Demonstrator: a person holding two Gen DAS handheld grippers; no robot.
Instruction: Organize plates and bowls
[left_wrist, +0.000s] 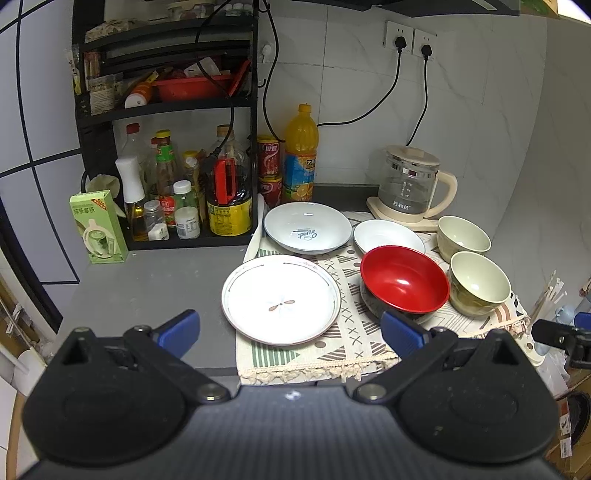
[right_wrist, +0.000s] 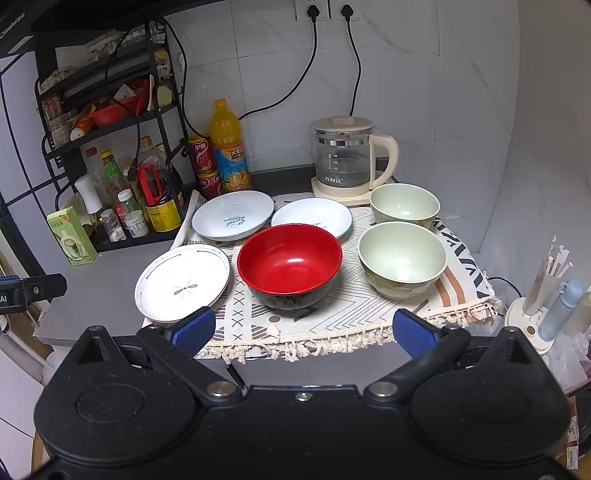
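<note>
grey table (left_wrist: 155, 280), dishes on the cloth (right_wrist: 332, 317) mid-frame. my left claw (left_wrist: 290, 332) and right claw (right_wrist: 303, 330) gape wide, empty. i'd pinch the near plate (left_wrist: 280, 299) by its rim, level.

The right gripper (right_wrist: 302, 329) is hovering with its blue fingers (right_wrist: 192, 329) spread wide, gripping nothing, near the fringed edge of a patterned cloth (right_wrist: 332, 314). A red bowl (right_wrist: 289, 264) is sitting on the cloth between a flat white plate (right_wrist: 183, 282) and two pale green bowls (right_wrist: 402, 258). Two shallow white dishes (right_wrist: 233, 215) are lying behind it, and a glass kettle (right_wrist: 345, 158) is standing at the back.
</note>
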